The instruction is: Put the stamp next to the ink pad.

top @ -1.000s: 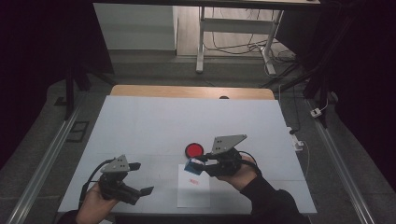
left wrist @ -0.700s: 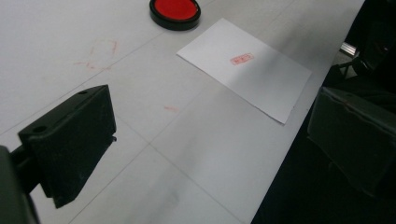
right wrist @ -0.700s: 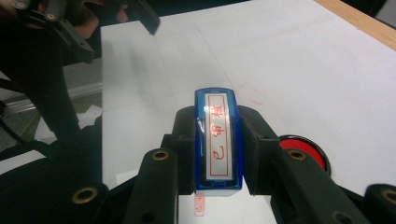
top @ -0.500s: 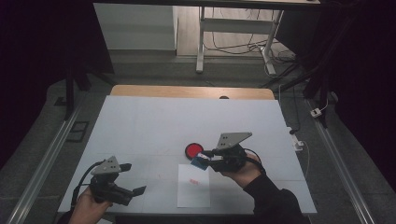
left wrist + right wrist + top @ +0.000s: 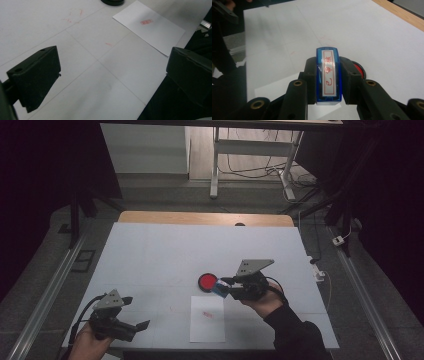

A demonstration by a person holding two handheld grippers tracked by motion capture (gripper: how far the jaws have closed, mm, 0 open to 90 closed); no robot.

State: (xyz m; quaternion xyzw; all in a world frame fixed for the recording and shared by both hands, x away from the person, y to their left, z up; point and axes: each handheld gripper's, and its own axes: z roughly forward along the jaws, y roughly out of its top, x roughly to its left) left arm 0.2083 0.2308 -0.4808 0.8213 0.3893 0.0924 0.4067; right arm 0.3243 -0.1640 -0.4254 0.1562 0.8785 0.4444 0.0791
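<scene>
so the right gripper (image 5: pixel 329 100) is clamped on a blue stamp (image 5: pixel 328 75), its jaws pressed to the stamp's two long sides. in the right gripper view the stamp's label with red characters faces the camera. in the high view the stamp (image 5: pixel 218 289) is held off the counter (image 5: pixel 160 250), just beside the round red ink pad (image 5: pixel 207 281) and above the far right corner of the sheet of paper (image 5: pixel 207 325).

the paper already carries one small red imprint (image 5: pixel 206 314), which also shows as a red rectangle (image 5: pixel 146 22) in the left gripper view. so at least one stamping looks done. whether the stamp is heading to the ink pad for more ink, or is about to be set down, i cannot tell; either would fit where it hangs.

the left gripper (image 5: pixel 134 312) sits near the front left of the counter, well apart from the paper. its jaws stand wide apart with nothing between them, only bare counter beyond. it takes no part in the stamping at this point, though it could steady the sheet if another print follows.
</scene>
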